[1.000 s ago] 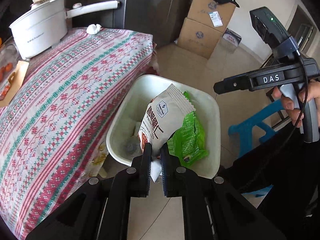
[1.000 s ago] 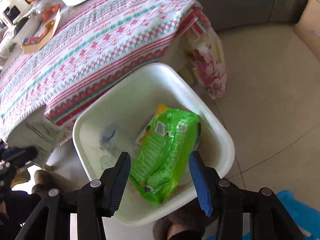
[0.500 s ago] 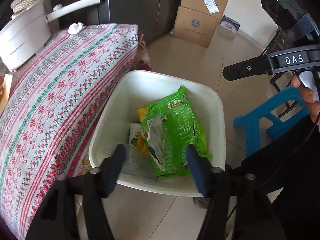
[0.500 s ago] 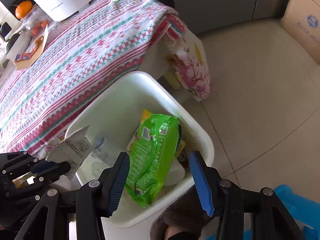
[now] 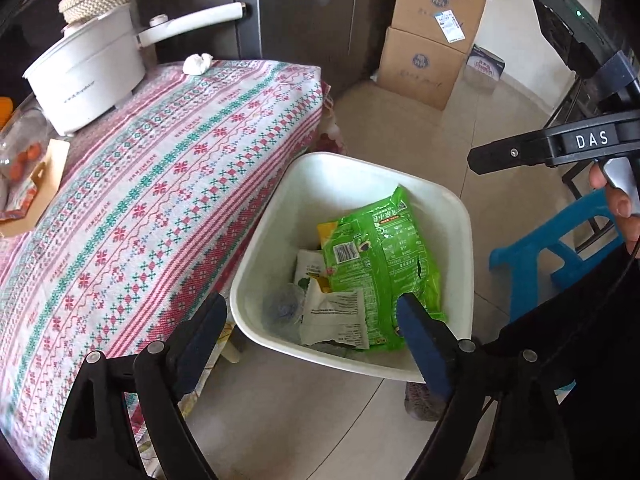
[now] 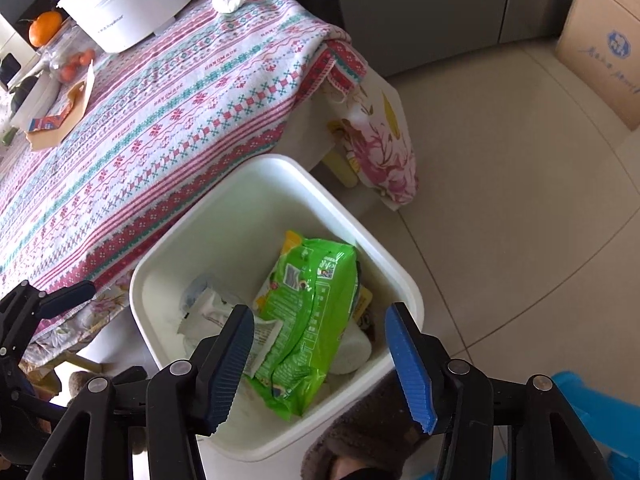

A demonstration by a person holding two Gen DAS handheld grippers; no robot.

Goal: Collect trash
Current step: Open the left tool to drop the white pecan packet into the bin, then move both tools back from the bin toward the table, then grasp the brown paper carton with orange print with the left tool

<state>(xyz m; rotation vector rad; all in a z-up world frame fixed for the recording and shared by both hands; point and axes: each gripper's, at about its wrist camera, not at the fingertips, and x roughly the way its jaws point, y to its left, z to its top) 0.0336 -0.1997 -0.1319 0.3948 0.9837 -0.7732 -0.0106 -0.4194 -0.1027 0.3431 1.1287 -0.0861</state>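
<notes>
The bench [image 5: 168,184] stands just beside the white bin [image 5: 460,216], so a careless swing could catch its cloth or knock the bin over; the green wrapper [image 5: 384,256] and white packet [image 5: 340,316] lie inside it; the left claw [image 5: 312,332] is spreading wide, empty; the right claw [image 6: 320,364] is also opening, gripping nothing; the crumpled tissue [image 5: 197,63] is probably still to be collected.

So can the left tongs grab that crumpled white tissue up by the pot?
Probably not from here. The left tongs, jaws opening and empty, hang over the white plastic bin. The crumpled white tissue lies at the far end of the patterned tablecloth; nothing blocks it, it's just far.
</notes>
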